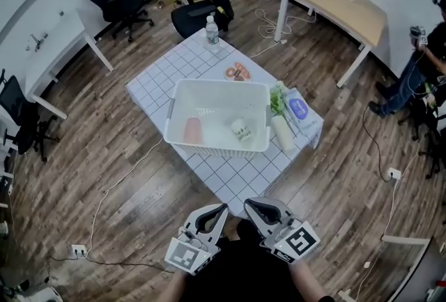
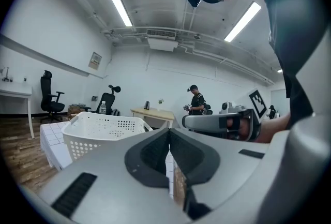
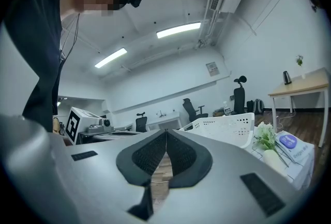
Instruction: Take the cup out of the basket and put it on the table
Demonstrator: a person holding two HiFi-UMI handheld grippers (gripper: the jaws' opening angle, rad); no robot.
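White-gridded surface (image 1: 233,178) carries a pale plastic basket (image 1: 216,148), well ahead of both tools. Left tool (image 1: 221,210) and right tool (image 1: 249,204) hang side by side near the surface's close corner, each with jaws pressed together on nothing. Inside the basket sit a pink cup (image 1: 192,130) and a white cup (image 1: 241,130), apart.

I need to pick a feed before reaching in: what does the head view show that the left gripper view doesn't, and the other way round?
Only the head view: the inside of the basket, holding a pink cup and a white cup, apart from each other. Only the left gripper view: the left gripper with its jaws closed together and nothing between them, and the ceiling lights. Both: the basket, the checkered table and the right gripper.
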